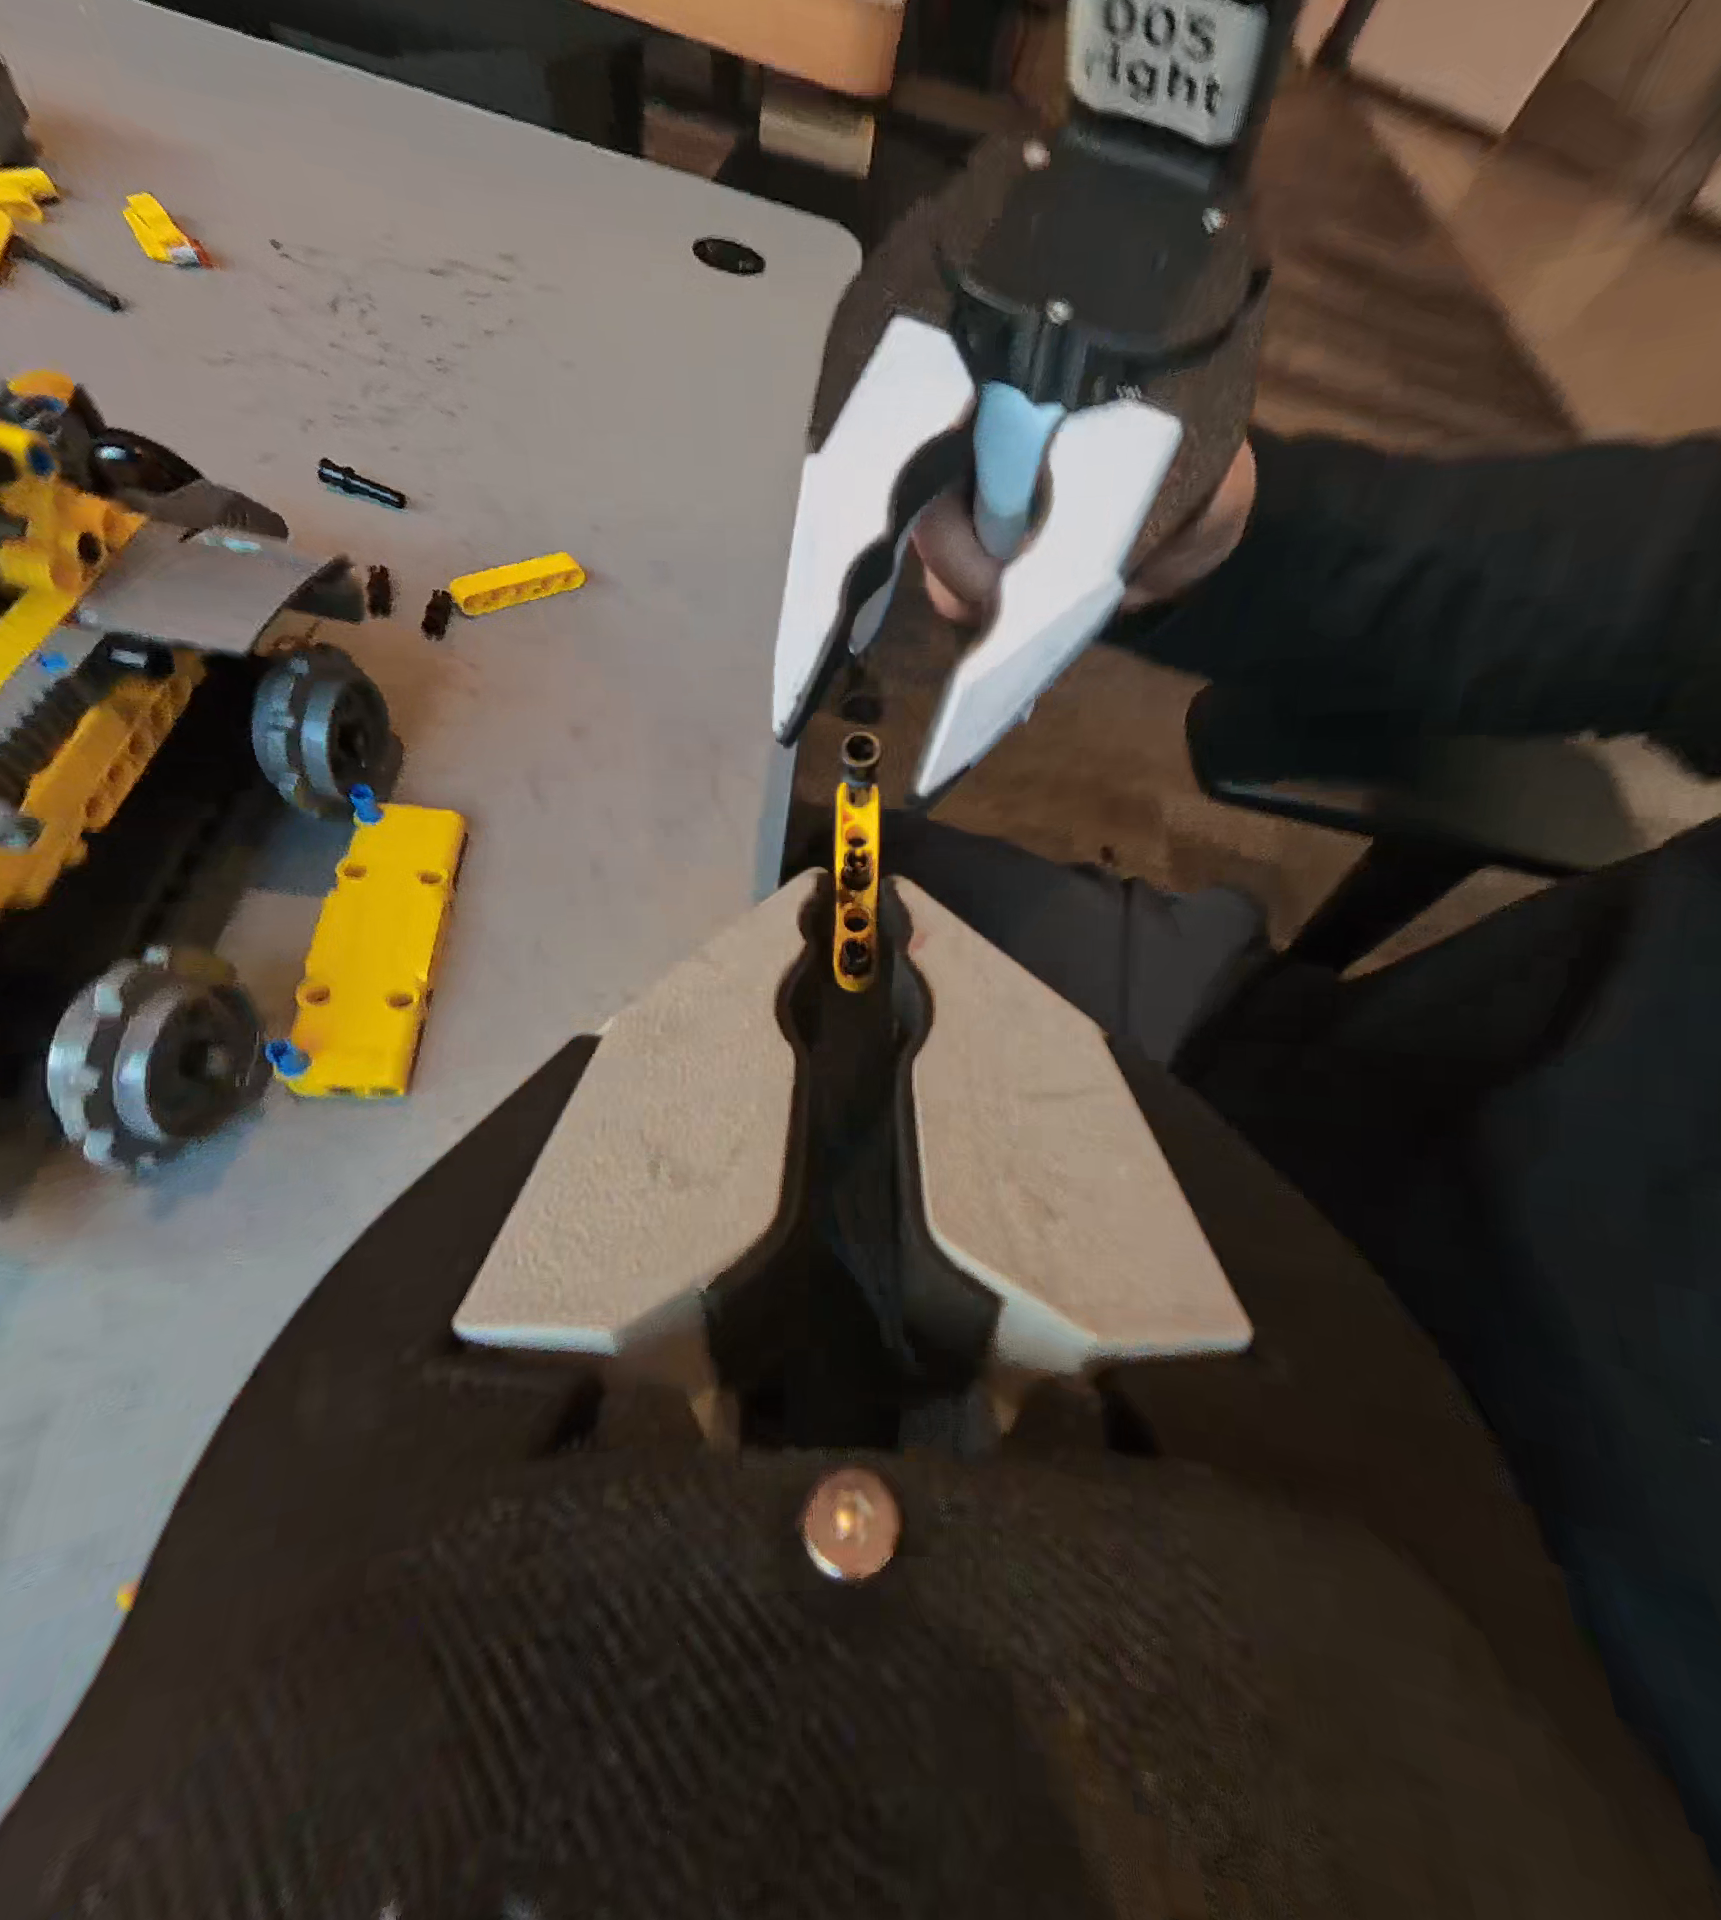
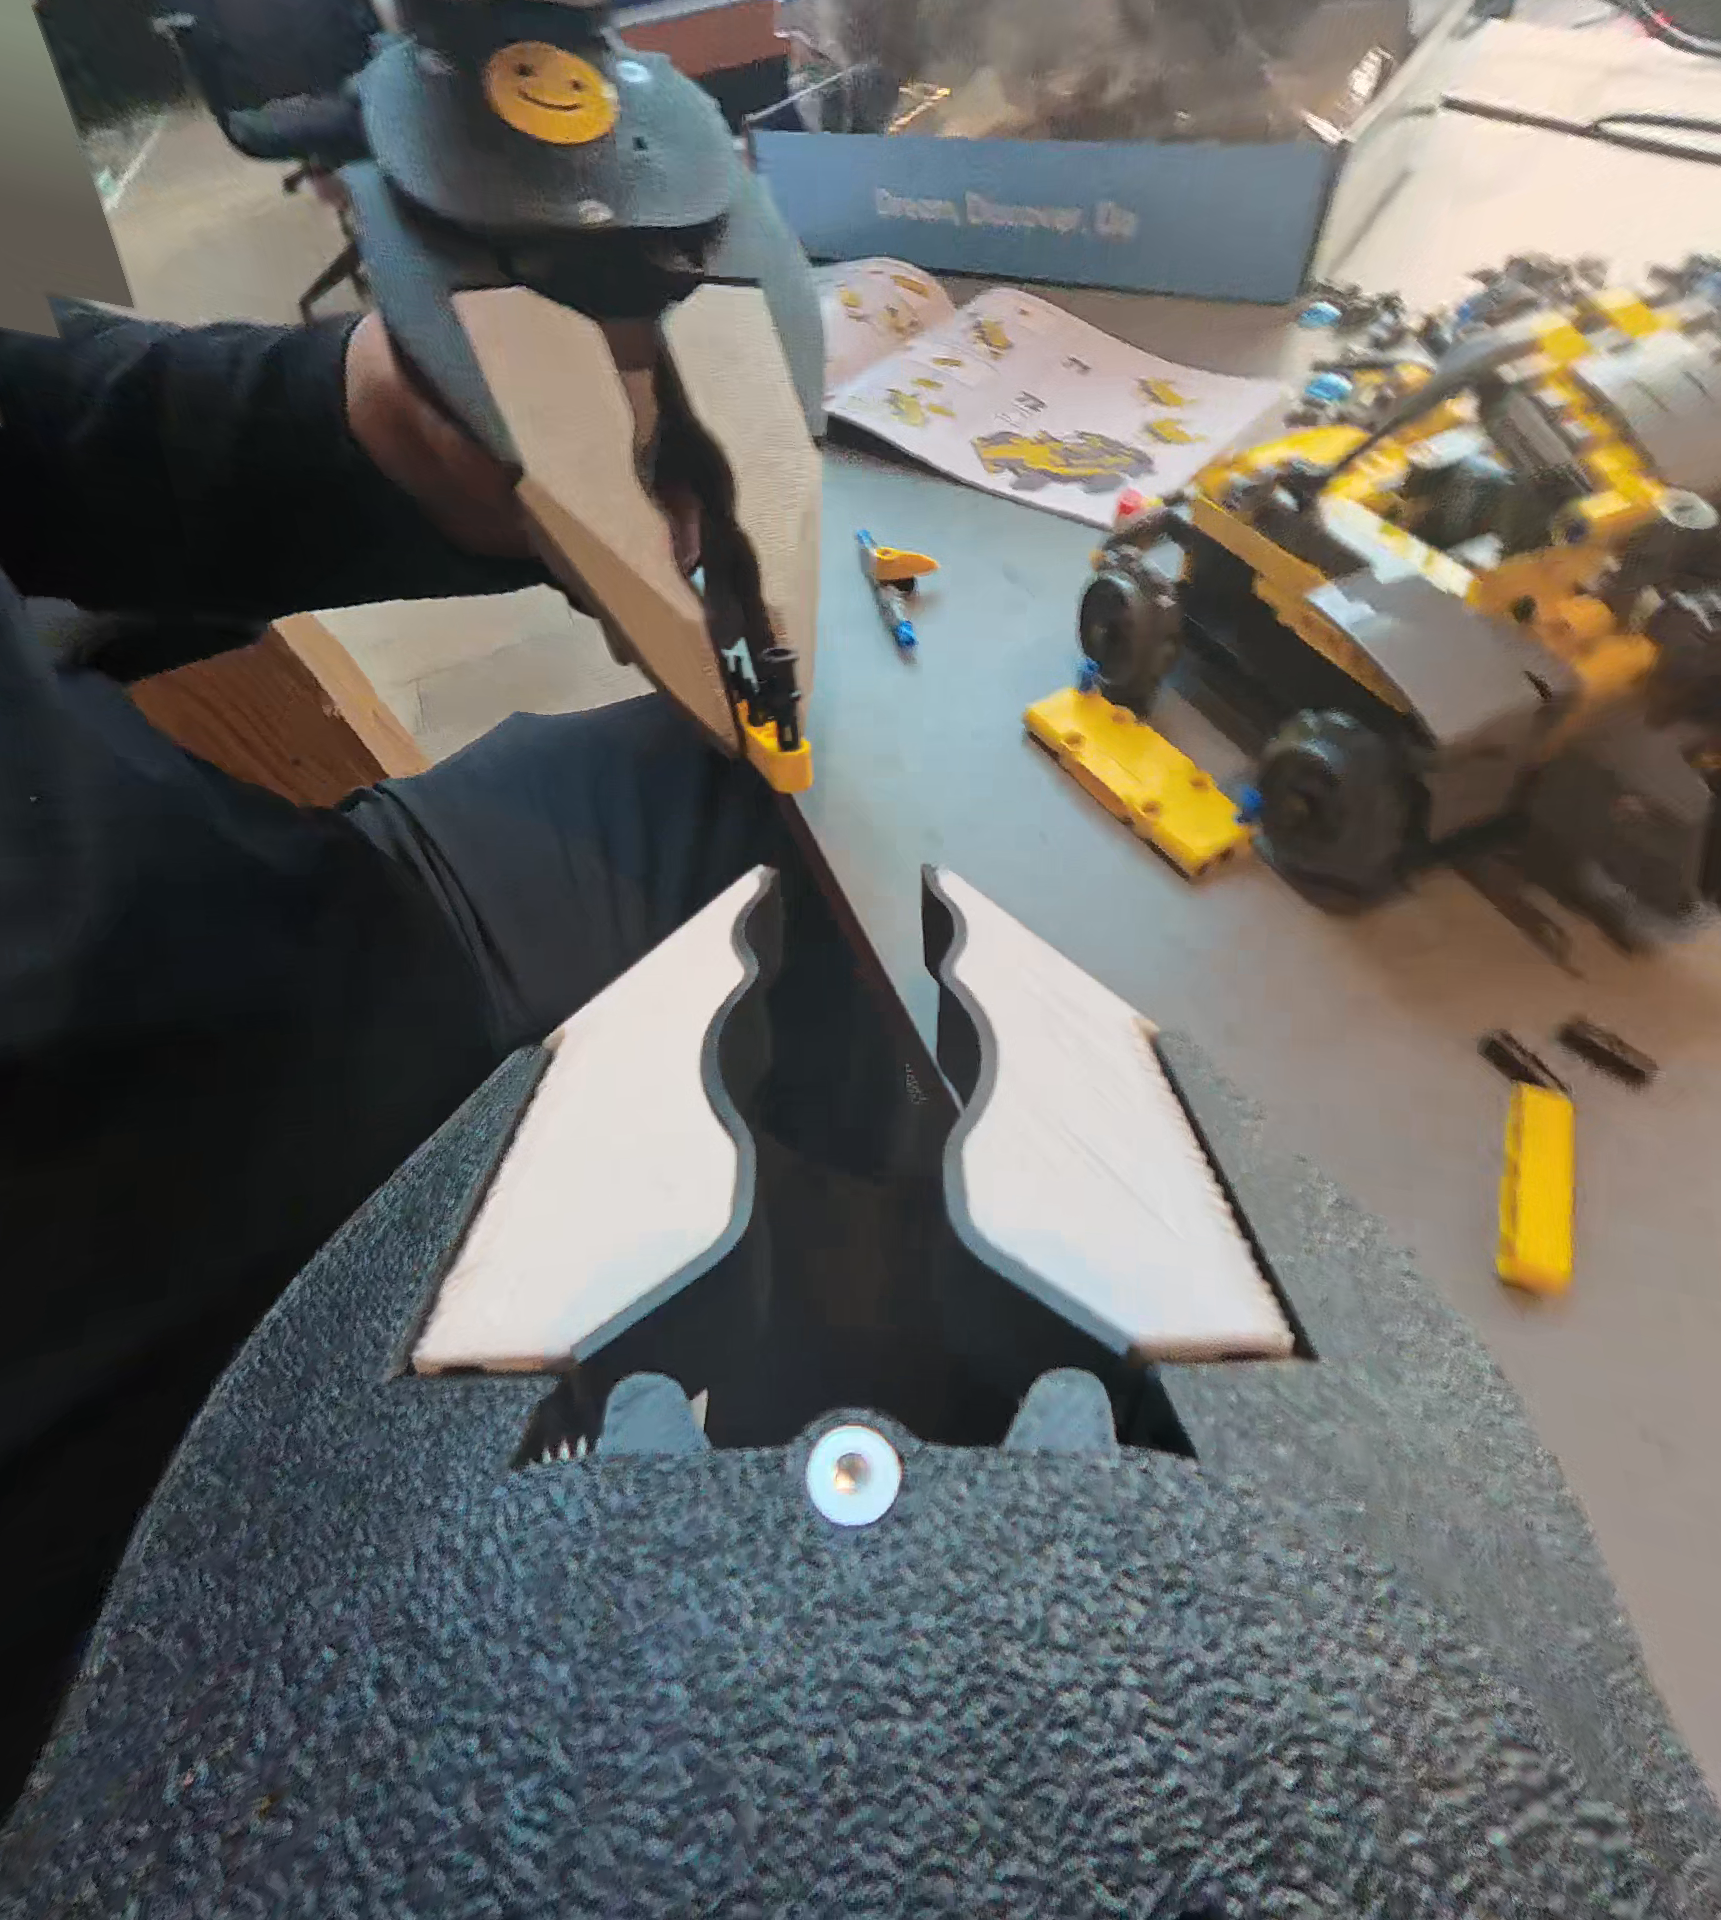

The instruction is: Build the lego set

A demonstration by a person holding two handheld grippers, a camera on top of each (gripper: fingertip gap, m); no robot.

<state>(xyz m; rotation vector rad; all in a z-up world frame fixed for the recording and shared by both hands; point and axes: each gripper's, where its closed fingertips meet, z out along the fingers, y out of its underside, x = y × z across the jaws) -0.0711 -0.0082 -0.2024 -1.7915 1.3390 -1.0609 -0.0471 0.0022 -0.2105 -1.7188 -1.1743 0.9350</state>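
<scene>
While my left gripper (image 1: 854, 883) pinches a small yellow beam (image 1: 855, 894) with black pins (image 1: 861, 750) sticking from it, just past the edge of the grey table (image 1: 544, 343), my right gripper (image 2: 848, 878) hangs near it with jaws parted, holding nothing. On the table sit a yellow toy vehicle (image 2: 1479, 623), a yellow panel (image 2: 1136, 779), loose beams (image 2: 1538, 1184) and an instruction booklet (image 2: 1022, 405).

Yellow brick vehicle (image 2: 1490, 582), instruction booklet (image 2: 1032, 405), loose beams on table (image 1: 523, 343).
</scene>
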